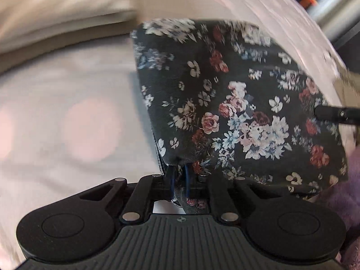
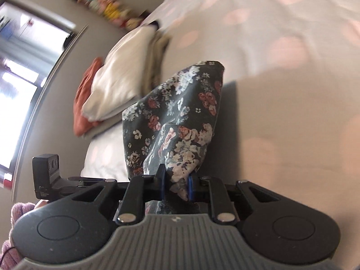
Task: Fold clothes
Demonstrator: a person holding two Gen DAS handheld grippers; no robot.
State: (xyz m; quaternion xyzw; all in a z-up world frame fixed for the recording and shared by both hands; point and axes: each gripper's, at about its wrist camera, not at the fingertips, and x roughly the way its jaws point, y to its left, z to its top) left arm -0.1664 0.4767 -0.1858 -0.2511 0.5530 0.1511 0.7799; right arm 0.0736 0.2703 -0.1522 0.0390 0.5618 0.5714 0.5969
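A bed sheet (image 2: 281,33), white with pale pink dots, fills the right and upper part of the right wrist view. At centre left, cream pillows (image 2: 121,83) lie stacked over an orange cushion (image 2: 84,103). A bright window (image 2: 20,78) takes the left edge, its daylight blown out. Colourful blurred objects (image 2: 101,6) line the grey wall (image 2: 56,2) at upper left.

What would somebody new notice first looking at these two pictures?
The dark floral garment fills the middle of both views, pinched at its near edge by the left tongs and bunched up in the right tongs. Behind it stretches a pale bedspread with pink dots, with a stack of folded cream and orange clothes at the left in the right wrist view.
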